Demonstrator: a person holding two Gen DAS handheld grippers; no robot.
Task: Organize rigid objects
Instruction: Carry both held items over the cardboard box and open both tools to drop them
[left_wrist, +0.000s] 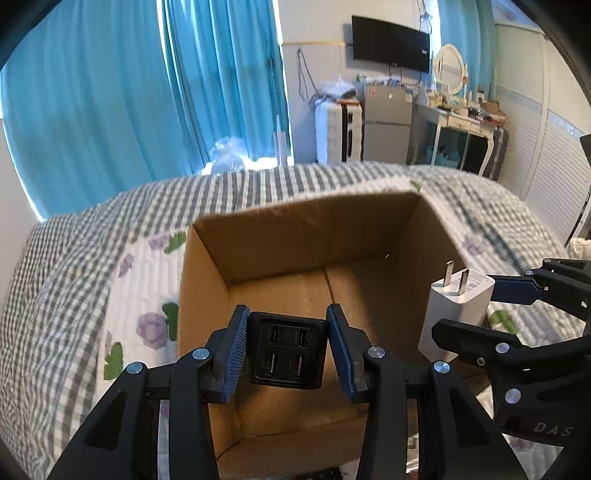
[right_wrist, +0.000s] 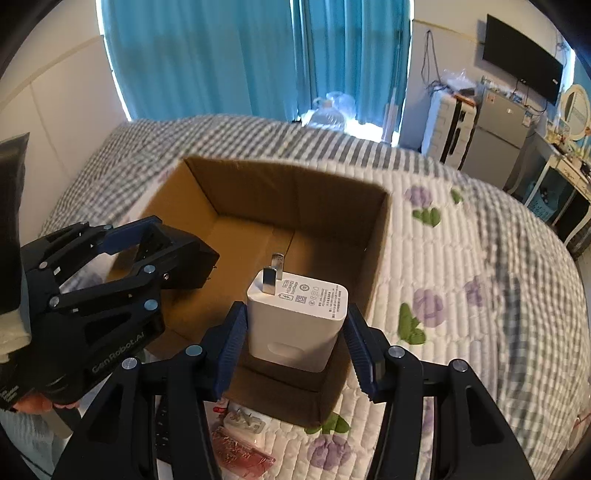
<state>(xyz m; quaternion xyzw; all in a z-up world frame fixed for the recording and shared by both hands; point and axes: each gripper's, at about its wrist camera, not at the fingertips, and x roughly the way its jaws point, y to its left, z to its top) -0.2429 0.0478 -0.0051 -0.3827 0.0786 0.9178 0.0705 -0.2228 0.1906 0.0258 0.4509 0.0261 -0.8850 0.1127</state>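
Cardboard box (left_wrist: 295, 236) on the quilted bed (left_wrist: 92, 258); black charger (left_wrist: 287, 353) left of white charger (left_wrist: 456, 314), both over it.

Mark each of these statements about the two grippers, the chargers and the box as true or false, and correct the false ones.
1. The left gripper holds a black multi-port charger between its fingers. True.
2. The right gripper holds a white wall charger with its prongs pointing down into the box. False: the prongs point up and away from the gripper.
3. The cardboard box already has several chargers lying on its floor. False: the visible floor of the box is bare.
4. The box sits on a quilt printed with purple flowers. True.
5. Both chargers are held over the open box. True.
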